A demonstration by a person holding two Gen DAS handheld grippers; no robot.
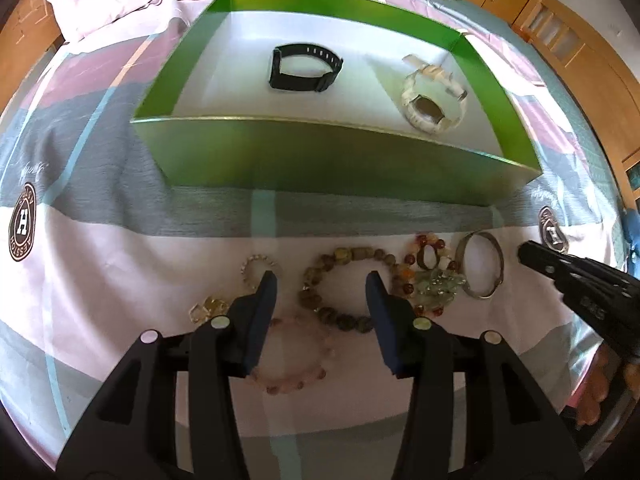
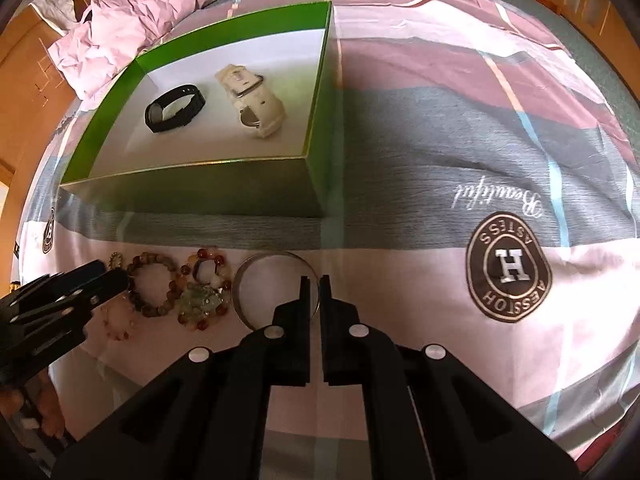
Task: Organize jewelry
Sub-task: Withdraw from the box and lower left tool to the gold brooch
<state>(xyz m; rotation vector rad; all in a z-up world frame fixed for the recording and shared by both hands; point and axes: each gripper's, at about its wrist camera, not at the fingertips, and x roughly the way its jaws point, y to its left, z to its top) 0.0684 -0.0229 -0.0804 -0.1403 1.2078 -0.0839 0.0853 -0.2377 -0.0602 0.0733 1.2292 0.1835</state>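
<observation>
On the bed (image 2: 440, 152), covered with a pink and grey sheet, stands a green box (image 1: 320, 160) with a black watch (image 1: 305, 68) and a white watch (image 1: 434, 98) inside. In front of the box lies a row of bracelets. The left tongs (image 1: 321, 280) stand apart over the brown bead bracelet (image 1: 344, 280), just above the pink bead bracelet (image 1: 298, 360), and grip nothing. The right tongs (image 2: 315, 284) are together on the rim of the silver bangle (image 2: 276, 286), beside the orange bead bracelet (image 2: 204, 292).
</observation>
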